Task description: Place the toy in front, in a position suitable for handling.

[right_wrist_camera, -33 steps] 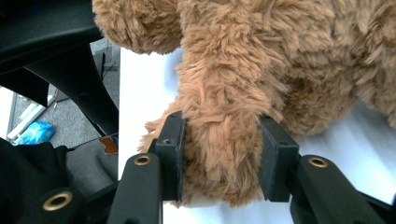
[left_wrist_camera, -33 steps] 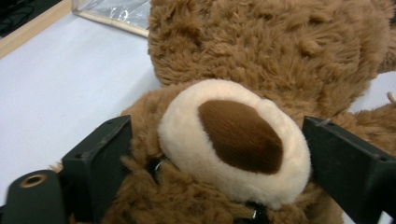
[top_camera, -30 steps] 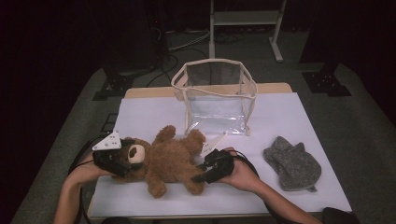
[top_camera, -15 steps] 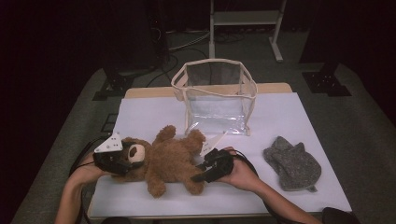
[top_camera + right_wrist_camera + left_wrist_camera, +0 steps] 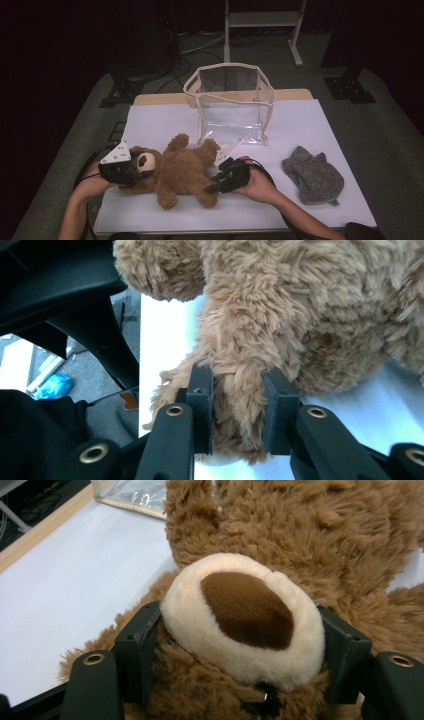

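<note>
A brown teddy bear (image 5: 180, 170) lies on its back on the white table top (image 5: 300, 120), head to the left. My left gripper (image 5: 136, 173) holds its head: in the left gripper view the two jaws press on either side of the cream muzzle (image 5: 240, 625). My right gripper (image 5: 212, 187) is shut on one of the bear's legs (image 5: 237, 380), the fur squeezed between the jaws near the table's front edge.
A clear plastic bag with cream trim (image 5: 232, 107) stands open behind the bear. A grey woolly item (image 5: 312, 175) lies at the right. Bare white table shows at the back left and front. Dark floor, cables and stands surround the table.
</note>
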### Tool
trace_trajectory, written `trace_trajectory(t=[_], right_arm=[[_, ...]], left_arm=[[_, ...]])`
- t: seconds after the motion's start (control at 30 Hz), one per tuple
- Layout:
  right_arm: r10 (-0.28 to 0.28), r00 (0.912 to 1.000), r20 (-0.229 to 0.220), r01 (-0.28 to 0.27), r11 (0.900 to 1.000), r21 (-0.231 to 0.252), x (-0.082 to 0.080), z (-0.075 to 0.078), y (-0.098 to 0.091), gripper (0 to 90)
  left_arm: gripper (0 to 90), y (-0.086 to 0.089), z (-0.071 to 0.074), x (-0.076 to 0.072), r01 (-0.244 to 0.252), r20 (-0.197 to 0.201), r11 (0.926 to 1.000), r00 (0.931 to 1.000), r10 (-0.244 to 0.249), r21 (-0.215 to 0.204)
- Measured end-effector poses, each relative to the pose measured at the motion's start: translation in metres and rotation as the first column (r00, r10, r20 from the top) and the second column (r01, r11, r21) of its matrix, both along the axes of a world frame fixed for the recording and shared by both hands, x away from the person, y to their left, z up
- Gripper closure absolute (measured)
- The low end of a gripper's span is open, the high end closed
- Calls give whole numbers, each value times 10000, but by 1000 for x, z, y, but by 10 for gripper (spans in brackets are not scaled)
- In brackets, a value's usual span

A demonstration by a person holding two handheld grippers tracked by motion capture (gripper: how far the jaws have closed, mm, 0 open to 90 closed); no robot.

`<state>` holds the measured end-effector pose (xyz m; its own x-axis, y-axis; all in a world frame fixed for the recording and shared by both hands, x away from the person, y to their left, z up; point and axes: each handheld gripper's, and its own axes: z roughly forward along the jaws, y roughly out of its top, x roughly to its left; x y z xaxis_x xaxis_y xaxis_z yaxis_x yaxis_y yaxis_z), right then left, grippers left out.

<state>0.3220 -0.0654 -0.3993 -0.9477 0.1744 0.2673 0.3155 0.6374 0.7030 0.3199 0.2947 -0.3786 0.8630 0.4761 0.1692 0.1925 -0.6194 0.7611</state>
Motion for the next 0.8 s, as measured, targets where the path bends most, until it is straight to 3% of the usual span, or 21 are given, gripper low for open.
trace_trajectory(t=[0.43, 0.8], right_arm=[[28, 10000, -1, -28, 9993, 368, 1, 20, -10, 742], [143, 9998, -164, -133, 9982, 590, 1, 25, -11, 764]], left_arm=[[324, -4, 22, -1, 216, 371, 9996, 9991, -209, -180], [341, -3, 27, -5, 314, 553, 9991, 9980, -299, -274]])
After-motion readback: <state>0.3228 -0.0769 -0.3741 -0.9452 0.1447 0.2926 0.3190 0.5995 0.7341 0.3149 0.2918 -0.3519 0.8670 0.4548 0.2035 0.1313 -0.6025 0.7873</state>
